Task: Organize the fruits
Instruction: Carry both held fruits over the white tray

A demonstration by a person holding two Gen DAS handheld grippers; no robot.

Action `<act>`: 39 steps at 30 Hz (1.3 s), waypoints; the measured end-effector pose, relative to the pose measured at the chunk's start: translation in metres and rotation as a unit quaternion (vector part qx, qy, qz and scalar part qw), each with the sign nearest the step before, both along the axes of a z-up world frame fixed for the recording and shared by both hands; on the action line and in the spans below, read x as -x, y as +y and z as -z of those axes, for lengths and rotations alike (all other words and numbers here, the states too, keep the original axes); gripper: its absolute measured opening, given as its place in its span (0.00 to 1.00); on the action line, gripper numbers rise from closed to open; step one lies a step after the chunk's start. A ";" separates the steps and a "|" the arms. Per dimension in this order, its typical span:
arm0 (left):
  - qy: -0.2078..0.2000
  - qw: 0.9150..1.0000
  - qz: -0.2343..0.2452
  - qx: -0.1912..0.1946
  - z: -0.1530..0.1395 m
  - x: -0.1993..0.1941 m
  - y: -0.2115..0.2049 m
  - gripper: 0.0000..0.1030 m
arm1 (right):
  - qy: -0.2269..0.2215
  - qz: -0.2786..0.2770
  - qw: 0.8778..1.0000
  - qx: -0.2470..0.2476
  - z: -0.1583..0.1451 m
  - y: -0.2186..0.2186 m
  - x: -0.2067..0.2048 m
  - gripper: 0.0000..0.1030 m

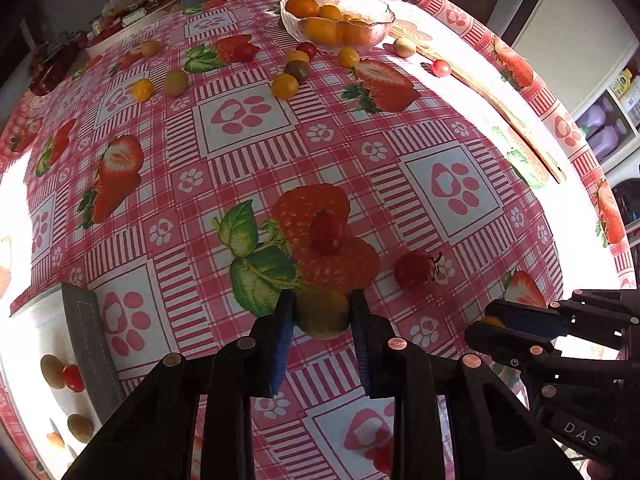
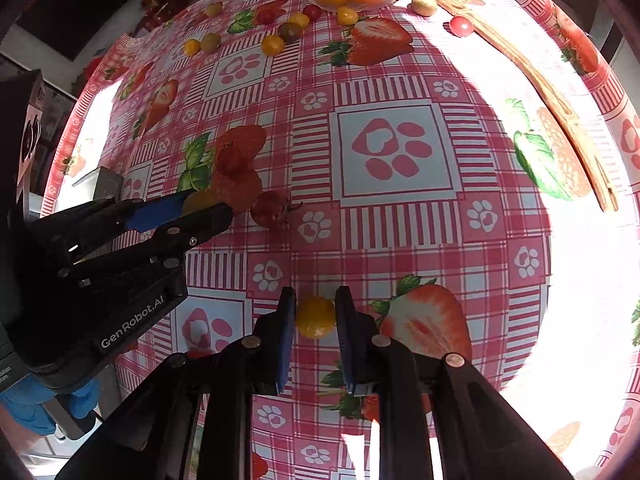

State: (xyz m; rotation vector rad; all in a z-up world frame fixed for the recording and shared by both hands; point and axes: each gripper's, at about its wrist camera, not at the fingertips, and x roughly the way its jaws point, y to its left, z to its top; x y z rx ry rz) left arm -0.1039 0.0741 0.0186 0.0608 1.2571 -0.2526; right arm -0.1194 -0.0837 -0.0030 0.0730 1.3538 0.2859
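Observation:
My left gripper [image 1: 322, 312] is shut on a yellow-green tomato [image 1: 322, 314] just above the tablecloth; it also shows in the right wrist view [image 2: 202, 204]. My right gripper [image 2: 316, 316] is shut on a small yellow tomato [image 2: 315, 317]; it shows at the right of the left wrist view [image 1: 494, 322]. A red tomato [image 1: 326, 230] and a red strawberry [image 1: 414, 268] lie just beyond the left gripper. A glass bowl [image 1: 374, 34] of orange fruit stands at the far edge, with several small tomatoes [image 1: 285, 86] scattered before it.
A white container [image 1: 90, 336] with a grey rim at the lower left holds a few small fruits [image 1: 74, 378]. A wooden board [image 1: 516, 120] lies along the table's right edge. The tablecloth [image 1: 248, 116] has printed strawberries and paw marks.

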 end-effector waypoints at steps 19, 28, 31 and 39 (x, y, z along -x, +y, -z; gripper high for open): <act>-0.014 0.997 -0.071 0.023 -0.034 0.030 0.062 0.28 | 0.003 -0.009 1.000 -0.016 -0.019 0.024 -0.004 0.22; -0.016 0.993 -0.117 0.023 -0.041 0.053 0.106 0.28 | 0.001 -0.047 0.999 -0.021 -0.029 0.067 -0.006 0.22; -0.018 0.990 -0.137 0.021 -0.043 0.064 0.125 0.28 | 0.000 -0.067 0.997 -0.022 -0.032 0.087 -0.005 0.22; -0.020 0.980 -0.198 0.014 -0.044 0.096 0.175 0.28 | 0.002 -0.128 0.991 -0.029 -0.038 0.146 -0.002 0.22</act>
